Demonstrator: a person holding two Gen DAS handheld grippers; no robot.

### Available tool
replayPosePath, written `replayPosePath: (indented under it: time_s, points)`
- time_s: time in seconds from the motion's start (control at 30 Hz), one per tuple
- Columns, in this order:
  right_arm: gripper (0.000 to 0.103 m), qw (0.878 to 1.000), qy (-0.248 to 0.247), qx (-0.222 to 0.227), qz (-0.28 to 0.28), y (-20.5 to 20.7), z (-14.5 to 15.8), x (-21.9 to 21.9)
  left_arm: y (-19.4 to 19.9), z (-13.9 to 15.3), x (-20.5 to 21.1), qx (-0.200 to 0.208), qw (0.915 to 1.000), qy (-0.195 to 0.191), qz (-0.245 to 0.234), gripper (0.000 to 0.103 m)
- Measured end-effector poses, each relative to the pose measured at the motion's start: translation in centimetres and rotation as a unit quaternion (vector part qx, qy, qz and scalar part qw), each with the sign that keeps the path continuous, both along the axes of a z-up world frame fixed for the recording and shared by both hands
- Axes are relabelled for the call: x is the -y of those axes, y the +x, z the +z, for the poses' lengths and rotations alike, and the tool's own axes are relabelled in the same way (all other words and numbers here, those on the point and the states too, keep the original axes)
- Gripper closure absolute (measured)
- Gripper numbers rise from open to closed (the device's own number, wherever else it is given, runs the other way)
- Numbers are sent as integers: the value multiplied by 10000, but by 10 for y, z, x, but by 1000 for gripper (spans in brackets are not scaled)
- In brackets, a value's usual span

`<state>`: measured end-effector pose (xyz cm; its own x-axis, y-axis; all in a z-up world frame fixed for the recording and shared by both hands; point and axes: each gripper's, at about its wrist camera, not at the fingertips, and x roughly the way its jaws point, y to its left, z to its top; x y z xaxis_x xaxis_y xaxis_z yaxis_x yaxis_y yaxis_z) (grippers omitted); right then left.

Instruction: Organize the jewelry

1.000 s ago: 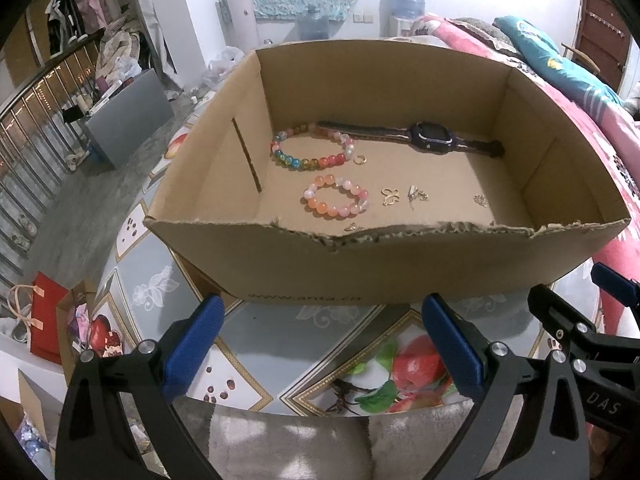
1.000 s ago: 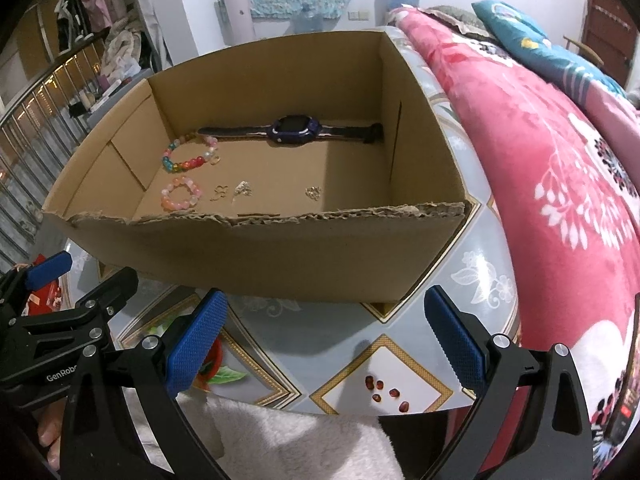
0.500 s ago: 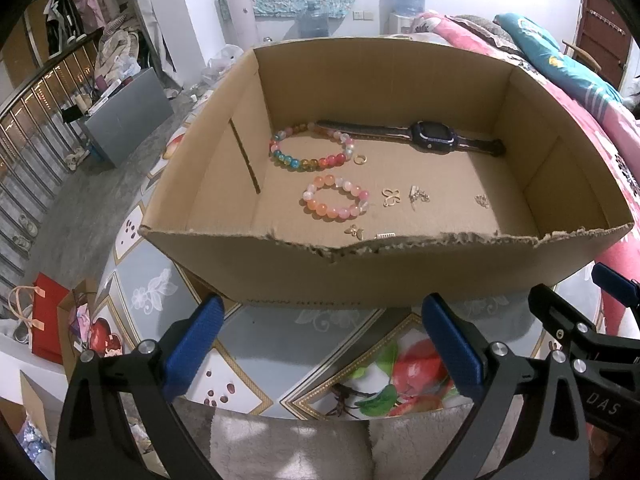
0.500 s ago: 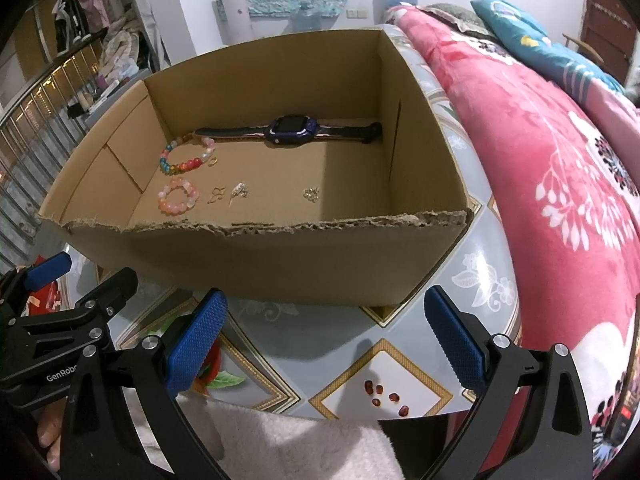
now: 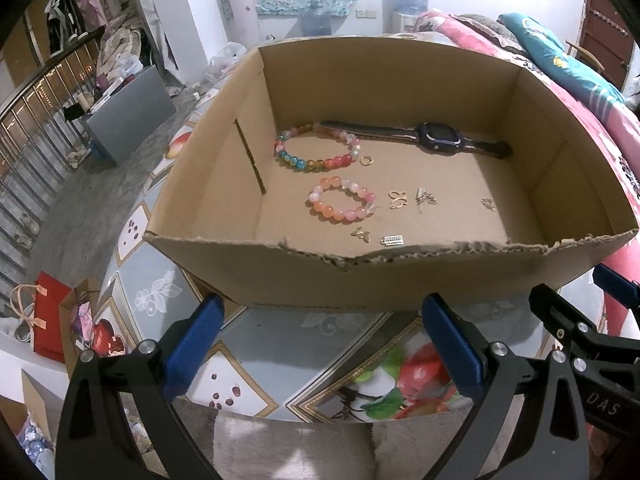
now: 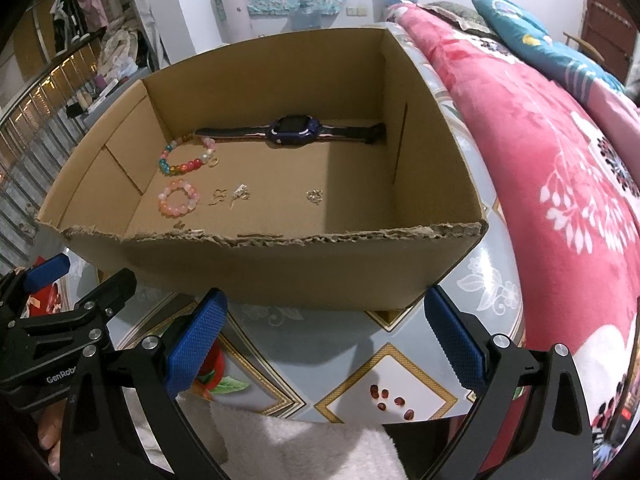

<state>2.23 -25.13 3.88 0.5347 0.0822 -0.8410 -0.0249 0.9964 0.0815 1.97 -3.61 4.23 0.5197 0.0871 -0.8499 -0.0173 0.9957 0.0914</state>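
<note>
Both the left gripper and right gripper hover spread and empty before the cardboard box; bracelets lie inside, well beyond the fingertips.

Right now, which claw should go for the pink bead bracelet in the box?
Probably the left claw: the pink bead bracelet lies in the cardboard box's left half, almost straight ahead of it. The right claw, also open, sits further right.

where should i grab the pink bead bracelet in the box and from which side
Take the pink bead bracelet from straight above, one finger inside the ring and one outside, pinching the bead strand on its near arc. It lies flat on the floor of the cardboard box, so a sideways approach would likely only push it. The box walls block low entry, and the butterfly charm lies close beside it.
</note>
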Motion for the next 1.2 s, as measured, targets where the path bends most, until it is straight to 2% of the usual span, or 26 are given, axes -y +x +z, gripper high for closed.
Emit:
replayPosePath:
  time_s: [1.2]
  points:
    - [8, 9999, -53, -90, -49, 5, 0, -4, 1, 0, -1, -14, 10000, 21, 21, 6]
